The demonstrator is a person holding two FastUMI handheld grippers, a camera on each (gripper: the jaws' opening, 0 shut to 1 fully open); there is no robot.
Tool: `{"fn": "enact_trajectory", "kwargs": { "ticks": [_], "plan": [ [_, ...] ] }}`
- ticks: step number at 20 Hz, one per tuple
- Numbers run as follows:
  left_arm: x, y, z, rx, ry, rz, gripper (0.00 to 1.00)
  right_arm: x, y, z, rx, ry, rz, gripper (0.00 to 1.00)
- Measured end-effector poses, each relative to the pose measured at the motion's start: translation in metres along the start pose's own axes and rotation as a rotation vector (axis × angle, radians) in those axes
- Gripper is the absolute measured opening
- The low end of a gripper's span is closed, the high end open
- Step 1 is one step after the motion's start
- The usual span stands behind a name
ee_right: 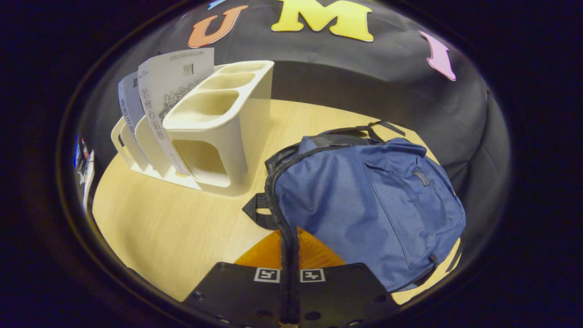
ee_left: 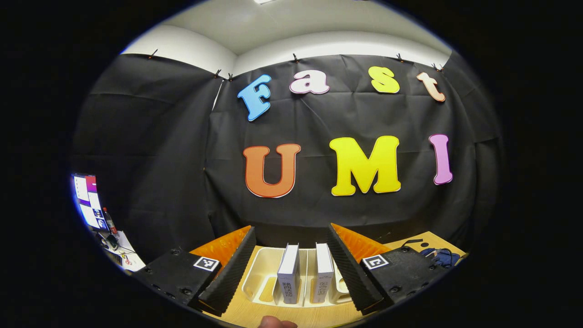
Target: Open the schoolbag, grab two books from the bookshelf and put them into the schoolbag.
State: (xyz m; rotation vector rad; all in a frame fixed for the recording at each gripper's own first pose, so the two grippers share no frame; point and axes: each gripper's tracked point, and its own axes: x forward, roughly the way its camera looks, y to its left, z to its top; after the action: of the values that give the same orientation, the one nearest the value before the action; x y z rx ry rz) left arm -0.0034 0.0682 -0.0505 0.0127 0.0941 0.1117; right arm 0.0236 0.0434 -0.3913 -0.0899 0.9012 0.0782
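Observation:
In the right gripper view a blue schoolbag [ee_right: 364, 205] lies flat on the wooden table [ee_right: 173, 232]. My right gripper [ee_right: 288, 232] is shut, its tips pressed together on the bag's black zipper line [ee_right: 273, 191] at the near edge; the pull itself is hidden between them. To the left stands a cream bookshelf [ee_right: 218, 132] with two white books [ee_right: 175, 82] leaning in its slots. In the left gripper view my left gripper [ee_left: 290, 230] is open wide above the bookshelf [ee_left: 264, 273], with two upright books [ee_left: 288, 273] [ee_left: 323, 273] between its fingers but not touched. A corner of the schoolbag [ee_left: 439, 256] lies at the right.
The black cloth wall stands just behind the table's far edge. A monitor [ee_left: 86, 200] and a red bottle [ee_left: 108, 221] sit on a side desk at the far left. Part of a hand [ee_left: 275, 323] shows at the bottom edge. Bare tabletop lies in front of the shelf.

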Motion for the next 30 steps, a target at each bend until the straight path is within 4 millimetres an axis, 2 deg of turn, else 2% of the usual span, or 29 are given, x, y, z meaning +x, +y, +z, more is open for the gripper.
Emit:
{"fn": "enact_trajectory", "kwargs": {
  "ticks": [6,11,16,19,23,25,30],
  "plan": [
    [0.013,-0.001,-0.003,0.002,0.017,-0.006,0.98,-0.050,-0.013,0.040,0.003,-0.086,0.035,0.00],
    [0.033,-0.007,-0.013,-0.046,0.084,-0.013,0.98,-0.096,-0.047,0.068,-0.029,-0.132,0.049,0.00],
    [0.057,-0.010,-0.002,-0.020,0.089,-0.025,0.98,-0.134,-0.117,0.085,0.019,-0.168,0.008,0.00],
    [0.070,-0.018,-0.005,-0.011,0.127,-0.061,0.98,-0.149,-0.164,0.094,0.078,-0.182,-0.024,0.00],
    [0.086,-0.043,-0.023,-0.024,0.261,-0.131,0.98,-0.162,-0.232,0.107,0.088,-0.212,-0.090,0.00],
    [0.094,-0.053,-0.031,-0.026,0.319,-0.156,0.98,-0.165,-0.258,0.112,0.093,-0.227,-0.111,0.00],
    [0.109,-0.081,-0.075,-0.012,0.557,-0.226,0.99,-0.165,-0.297,0.109,0.121,-0.232,-0.114,0.00]
  ]
}}
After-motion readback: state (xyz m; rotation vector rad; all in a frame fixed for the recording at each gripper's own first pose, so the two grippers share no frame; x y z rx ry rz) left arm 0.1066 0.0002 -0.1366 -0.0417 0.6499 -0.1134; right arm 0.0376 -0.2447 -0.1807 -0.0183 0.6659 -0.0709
